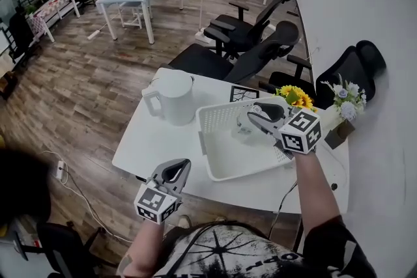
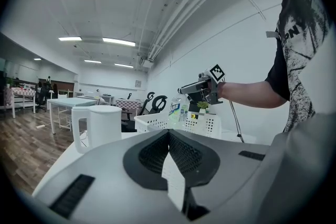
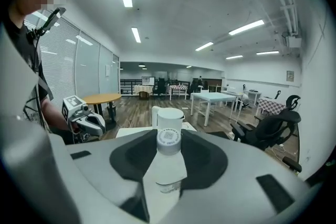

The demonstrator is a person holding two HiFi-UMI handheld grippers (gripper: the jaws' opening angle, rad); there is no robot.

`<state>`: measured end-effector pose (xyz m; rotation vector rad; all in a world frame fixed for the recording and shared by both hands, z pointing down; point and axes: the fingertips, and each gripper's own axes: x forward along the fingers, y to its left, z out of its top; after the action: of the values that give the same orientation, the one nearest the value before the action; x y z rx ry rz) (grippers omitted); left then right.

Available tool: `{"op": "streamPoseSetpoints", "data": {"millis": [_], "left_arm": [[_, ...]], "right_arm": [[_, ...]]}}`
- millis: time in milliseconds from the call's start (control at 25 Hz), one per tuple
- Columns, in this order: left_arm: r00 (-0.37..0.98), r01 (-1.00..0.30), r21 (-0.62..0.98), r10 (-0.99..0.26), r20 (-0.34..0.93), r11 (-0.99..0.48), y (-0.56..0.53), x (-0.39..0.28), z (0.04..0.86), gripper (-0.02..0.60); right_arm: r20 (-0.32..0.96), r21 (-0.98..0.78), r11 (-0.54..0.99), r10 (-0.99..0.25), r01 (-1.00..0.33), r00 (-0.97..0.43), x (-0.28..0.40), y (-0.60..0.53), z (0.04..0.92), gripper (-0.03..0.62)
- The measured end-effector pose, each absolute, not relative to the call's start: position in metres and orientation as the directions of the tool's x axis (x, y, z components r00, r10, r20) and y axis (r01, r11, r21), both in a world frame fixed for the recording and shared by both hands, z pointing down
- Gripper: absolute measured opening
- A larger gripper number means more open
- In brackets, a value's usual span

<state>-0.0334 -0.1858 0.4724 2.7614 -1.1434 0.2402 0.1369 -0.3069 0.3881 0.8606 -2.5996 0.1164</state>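
My right gripper (image 1: 253, 119) hangs over the white perforated basket (image 1: 225, 169) on the white table (image 1: 153, 143), shut on a clear plastic bottle (image 3: 168, 168) with a white cap (image 3: 169, 141). In the left gripper view the bottle (image 2: 177, 111) shows its label, hanging from the right gripper (image 2: 185, 91) above the basket (image 2: 157, 124). Low at the table's front edge is my left gripper (image 1: 178, 172), jaws pressed together with nothing between them. A white kettle (image 1: 173, 97) stands left of the basket.
Sunflowers (image 1: 294, 97) and a pale bouquet (image 1: 345, 99) in a wooden block (image 1: 339, 134) stand at the table's back right. Black office chairs (image 1: 251, 42) crowd behind the table. A marker card (image 1: 242, 93) lies behind the basket. Wood floor (image 1: 78, 94) spreads to the left.
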Motion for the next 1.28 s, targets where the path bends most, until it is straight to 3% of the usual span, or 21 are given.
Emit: {"op": "streamPoseSetpoints", "data": {"millis": [680,1280], "left_arm": [[0.609,-0.790,0.061,-0.771,0.186,-0.610,-0.157,-0.101,0.467,0.009],[0.513,-0.858,0.069,-0.837,0.192,-0.510,-0.132,-0.186,0.475,0.009]], "right_arm": [[0.196,0.113,0.870,-0.494,-0.481,-0.847,0.030,-0.286,0.291,0.149],[0.202,0.071,0.937,-0.350,-0.342,-0.915,-0.102,-0.275,0.316,0.144]]}}
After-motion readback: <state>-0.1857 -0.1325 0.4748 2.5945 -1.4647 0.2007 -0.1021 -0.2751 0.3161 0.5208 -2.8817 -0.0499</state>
